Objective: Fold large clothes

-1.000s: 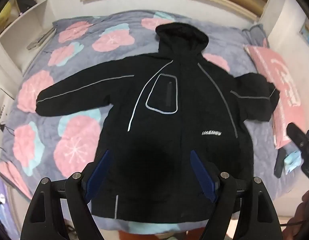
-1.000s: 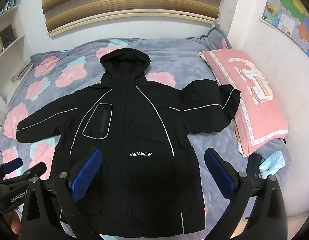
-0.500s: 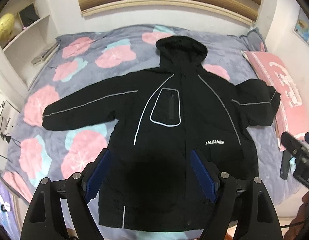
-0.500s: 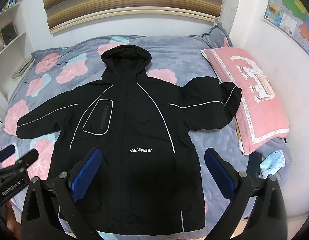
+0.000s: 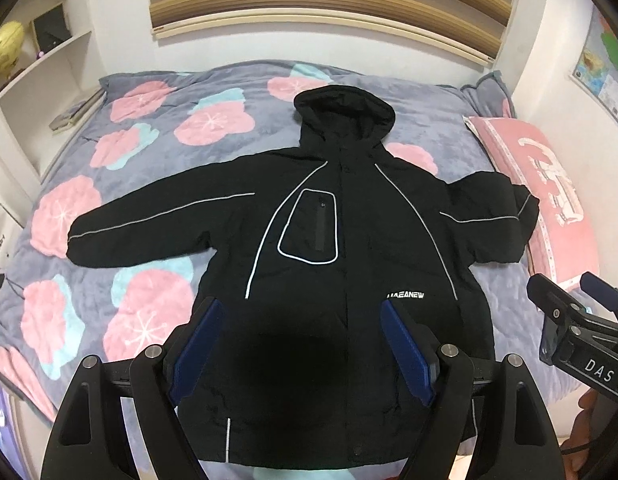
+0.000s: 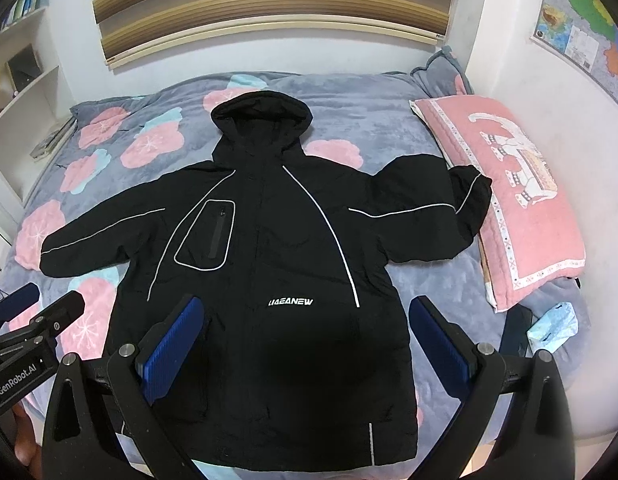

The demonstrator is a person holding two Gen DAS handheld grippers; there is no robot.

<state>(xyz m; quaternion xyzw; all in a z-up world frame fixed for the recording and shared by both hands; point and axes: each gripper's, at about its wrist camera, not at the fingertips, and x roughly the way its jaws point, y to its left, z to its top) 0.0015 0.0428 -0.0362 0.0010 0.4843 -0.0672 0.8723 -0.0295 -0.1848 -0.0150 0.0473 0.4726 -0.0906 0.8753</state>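
Observation:
A large black hooded jacket [image 5: 341, 264] with white piping lies flat, front up, on the bed, hood toward the far wall and both sleeves spread; it also shows in the right wrist view [image 6: 269, 264]. My left gripper [image 5: 301, 340] is open and empty, held above the jacket's lower hem. My right gripper [image 6: 305, 340] is open and empty, also above the lower part. The right sleeve's cuff [image 6: 469, 196] rests against the pillow. Each gripper shows at the edge of the other's view.
The bed has a grey quilt with pink flowers [image 5: 149, 148]. A pink pillow [image 6: 517, 208] lies at the right side. A light blue packet [image 6: 553, 324] and a dark flat object lie near the bed's right front corner. White shelves [image 5: 41, 60] stand left.
Both grippers have pulled back and tilted up, so the jacket sits lower and smaller in each view and more of the far wall shows. The jacket has not moved.

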